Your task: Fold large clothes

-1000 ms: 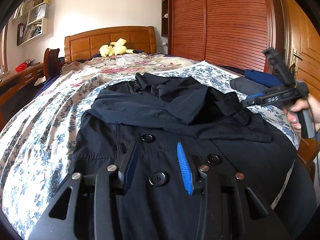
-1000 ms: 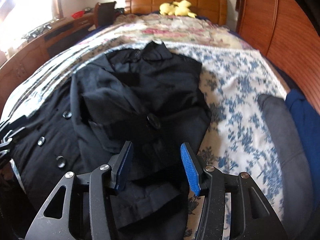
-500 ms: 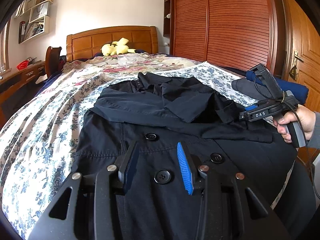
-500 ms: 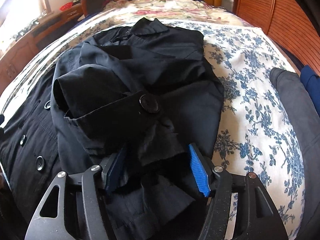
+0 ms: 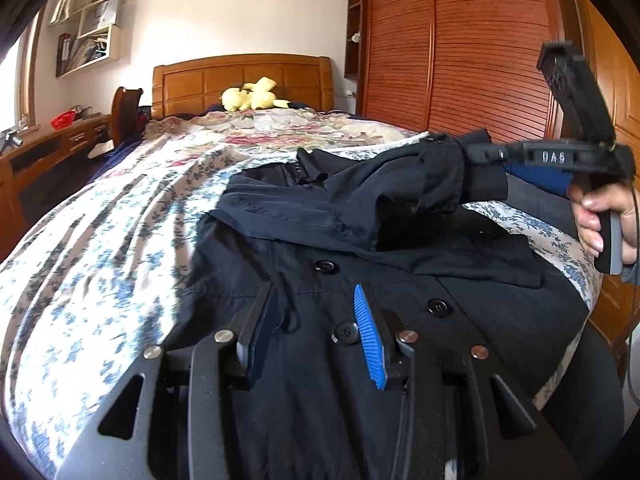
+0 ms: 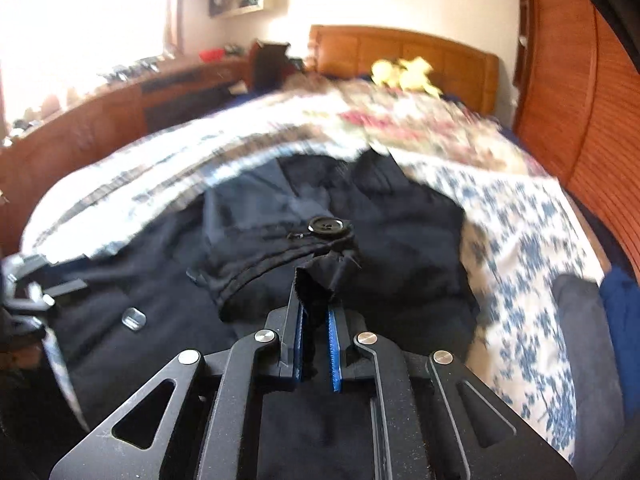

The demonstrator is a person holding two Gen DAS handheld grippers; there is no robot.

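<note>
A large black double-breasted coat [image 5: 480, 304] lies spread on the floral bedsheet [image 5: 100, 260]. My left gripper [image 5: 312, 292] hovers low over the coat's buttoned front, jaws open, with a button and a small fabric ridge between the pads but nothing pinched. My right gripper [image 6: 314, 304] is closing its jaws, and the edge of the sleeve cuff [image 6: 272, 252] is pinched between the blue pads. The cuff's button [image 6: 325, 225] sits just ahead of them. In the left wrist view the right gripper [image 5: 468, 156] holds the sleeve [image 5: 400, 192] lifted off the coat at the right.
A person's hand [image 5: 600, 216] grips the right tool's handle. Folded grey [image 6: 580, 320] and blue [image 6: 620, 300] clothes lie at the bed's right edge. A yellow plush toy [image 5: 250, 98] rests by the wooden headboard [image 5: 240, 76]. A wardrobe [image 5: 460, 60] stands right, a desk [image 5: 48, 148] left.
The right gripper dropped onto the sleeve cuff, opened wider, then shut on it and lifted it up. The left gripper drifted slightly over the coat front, jaws unchanged.
</note>
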